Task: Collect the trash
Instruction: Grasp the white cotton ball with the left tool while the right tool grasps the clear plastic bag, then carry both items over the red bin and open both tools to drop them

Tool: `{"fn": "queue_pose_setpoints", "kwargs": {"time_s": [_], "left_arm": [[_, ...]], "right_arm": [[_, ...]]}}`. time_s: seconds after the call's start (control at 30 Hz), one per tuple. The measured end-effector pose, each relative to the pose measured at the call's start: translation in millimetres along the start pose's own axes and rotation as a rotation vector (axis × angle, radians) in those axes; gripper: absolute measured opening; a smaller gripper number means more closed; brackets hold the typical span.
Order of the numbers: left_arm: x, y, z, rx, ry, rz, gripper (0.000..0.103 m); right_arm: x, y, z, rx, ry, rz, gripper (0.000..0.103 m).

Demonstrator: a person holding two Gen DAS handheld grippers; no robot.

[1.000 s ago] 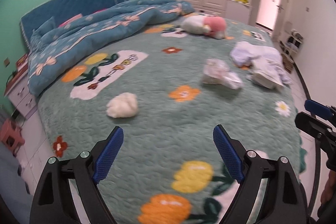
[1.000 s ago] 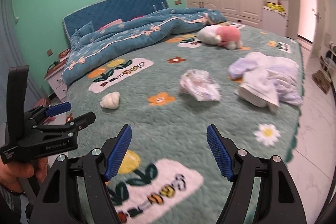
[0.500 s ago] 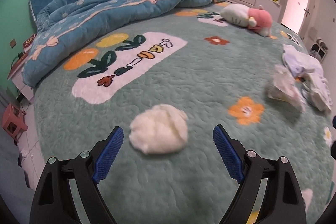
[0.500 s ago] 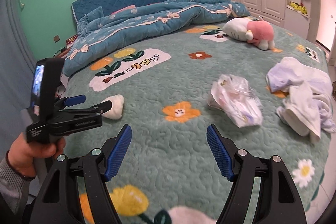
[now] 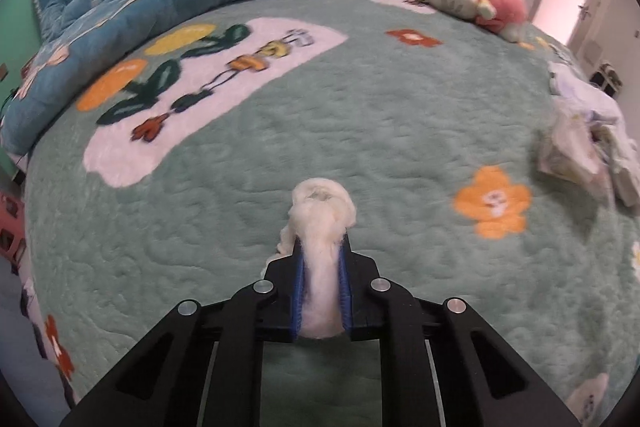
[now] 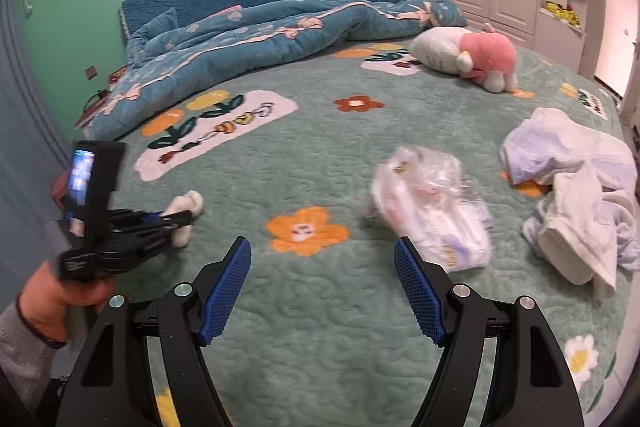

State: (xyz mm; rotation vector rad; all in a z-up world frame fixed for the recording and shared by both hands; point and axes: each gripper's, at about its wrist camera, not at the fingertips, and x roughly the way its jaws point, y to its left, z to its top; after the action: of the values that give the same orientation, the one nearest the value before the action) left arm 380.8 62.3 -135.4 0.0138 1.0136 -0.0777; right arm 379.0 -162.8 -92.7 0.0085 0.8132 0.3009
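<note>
A white fluffy wad [image 5: 322, 205] lies on the green flowered bedspread [image 5: 360, 131]. My left gripper [image 5: 322, 247] has its jaws closing on it, and the blue pads press its sides so that it bulges out past the fingertips. The right wrist view shows the same: the left gripper [image 6: 176, 221], held by a hand [image 6: 52, 303], pinches the wad [image 6: 190, 203] at the left of the bed. My right gripper [image 6: 322, 251] hovers open over the bedspread with nothing between its fingers. A crumpled clear plastic bag [image 6: 432, 211] lies just beyond its right finger.
A pile of pale clothes [image 6: 572, 179] lies at the right edge of the bed. A pink and white plush toy [image 6: 468, 57] rests at the far side, next to a rumpled blue duvet [image 6: 260, 39]. White wardrobes stand behind.
My left gripper came down onto the white wad and shut on it. My right gripper moved forward over the bed toward the plastic bag, still open.
</note>
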Motion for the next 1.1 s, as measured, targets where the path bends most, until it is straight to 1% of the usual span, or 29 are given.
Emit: {"fn": "queue_pose_setpoints", "kwargs": {"time_s": [0.17, 0.27, 0.33, 0.37, 0.4, 0.43, 0.47, 0.5, 0.53, 0.6, 0.63, 0.77, 0.8, 0.93, 1.07, 1.1], "left_arm": [[-14, -30, 5, 0.051, -0.038, -0.054, 0.016], [-14, -46, 11, 0.074, -0.051, -0.084, 0.016], [-11, -54, 13, 0.087, -0.056, -0.094, 0.016], [-9, -55, 15, 0.088, -0.054, -0.099, 0.016], [-7, -57, 16, 0.088, -0.053, -0.102, 0.016], [-4, -59, 16, 0.091, -0.051, -0.101, 0.016], [-2, -61, 17, 0.096, -0.049, -0.1, 0.016], [-2, -63, 16, 0.099, -0.047, -0.099, 0.016], [0, -65, 16, 0.103, -0.043, -0.1, 0.016], [-1, -69, 13, 0.113, -0.038, -0.098, 0.016], [-3, -70, 12, 0.119, -0.038, -0.097, 0.016], [-24, -77, 7, 0.14, -0.058, -0.094, 0.016], [-30, -78, 6, 0.138, -0.063, -0.097, 0.016], [-71, -89, -6, 0.151, -0.099, -0.103, 0.016], [-115, -103, -26, 0.169, -0.125, -0.116, 0.016], [-127, -107, -32, 0.176, -0.133, -0.12, 0.016]], "right_arm": [[7, -29, 1, 0.014, -0.001, -0.063, 0.074], [23, -45, 3, 0.005, 0.015, -0.107, 0.074], [34, -53, 3, -0.003, 0.026, -0.118, 0.073], [45, -57, 3, -0.009, 0.046, -0.123, 0.072], [49, -59, 3, -0.011, 0.051, -0.122, 0.068], [56, -61, 3, -0.018, 0.056, -0.119, 0.05], [65, -63, 3, -0.033, 0.077, -0.129, 0.038], [71, -63, 3, -0.04, 0.088, -0.132, 0.017], [75, -64, 3, -0.043, 0.098, -0.13, 0.004], [80, -68, 0, -0.03, 0.116, -0.118, 0.002], [77, -68, -1, -0.02, 0.111, -0.111, 0.001], [45, -65, -7, 0.014, 0.062, -0.068, 0.001], [30, -62, -9, 0.023, 0.049, -0.051, 0.001], [-21, -50, -15, 0.033, 0.003, -0.032, 0.001], [-78, -36, -27, 0.037, -0.033, -0.011, 0.001], [-99, -31, -35, 0.042, -0.045, 0.003, 0.001]]}}
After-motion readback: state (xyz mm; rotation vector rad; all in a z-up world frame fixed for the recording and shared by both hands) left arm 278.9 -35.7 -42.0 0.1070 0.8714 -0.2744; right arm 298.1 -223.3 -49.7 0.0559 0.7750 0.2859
